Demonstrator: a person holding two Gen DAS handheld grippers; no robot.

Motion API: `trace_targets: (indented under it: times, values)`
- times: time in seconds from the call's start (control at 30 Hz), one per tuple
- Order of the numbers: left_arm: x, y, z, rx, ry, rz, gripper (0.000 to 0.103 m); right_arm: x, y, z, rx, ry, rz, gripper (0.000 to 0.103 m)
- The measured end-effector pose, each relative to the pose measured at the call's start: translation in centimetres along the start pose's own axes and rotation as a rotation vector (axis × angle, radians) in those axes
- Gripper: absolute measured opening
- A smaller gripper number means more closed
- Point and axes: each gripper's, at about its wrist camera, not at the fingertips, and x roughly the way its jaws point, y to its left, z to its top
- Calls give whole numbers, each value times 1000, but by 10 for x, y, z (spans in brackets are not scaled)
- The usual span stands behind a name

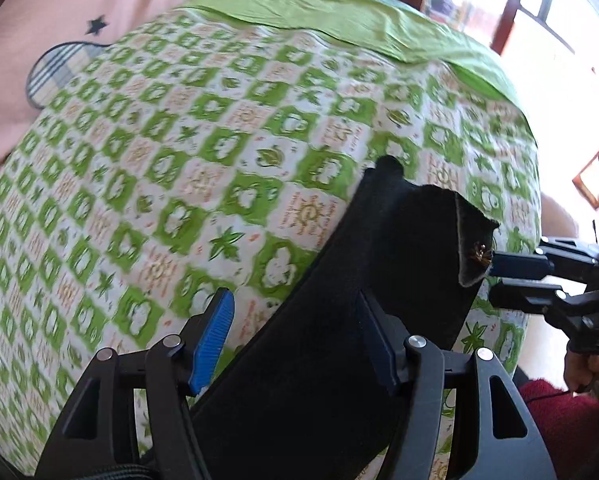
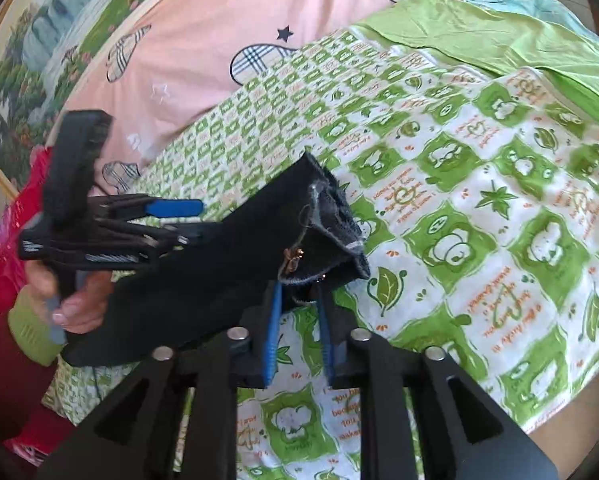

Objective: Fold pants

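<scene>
Pants: black, bunched into a long strip and held up off the bed, above the sheet with the green-and-white print. In the left wrist view the strip runs from near centre up and right, ending in a raw edge with a small gold fastener. Left gripper: jaws well apart, strip between them. The right finger lies against the fabric; the left blue pad stands clear of it with sheet showing in the gap, so no clamp there. In the right wrist view that gripper comes in from the left, with the fabric draped over its lower finger and the upper blue finger free above. A hand holds its handle, red clothing behind it. Right gripper: jaws partly apart and sheet visible between the pads lower down. The pants' end with the fastener and zip sits right at the tips. Cannot tell if the pads bite the fabric or only touch it. In the left view its upper finger touches the raw edge and the lower one sits just below. Far side of the bed: plain green cloth on the sheet. Pink cover with plaid shapes and a star to the far left. Bright window far right.
</scene>
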Motion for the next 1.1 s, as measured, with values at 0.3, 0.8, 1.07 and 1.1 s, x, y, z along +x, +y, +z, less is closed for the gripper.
trace_targets:
  times: [0.3,0.8,1.07,1.1]
  values:
    - [46,8,34,78,172,-182,63,12,-19,-7,150,-12,42,42]
    - [48,-43,35,247,107,-174,14,27,-16,-3,110,-22,57,23]
    - [38,-45,27,274,98,-118,10,27,-14,-1,110,-17,72,19]
    - [38,-49,28,275,94,-112,10,27,-13,0,109,-17,75,18]
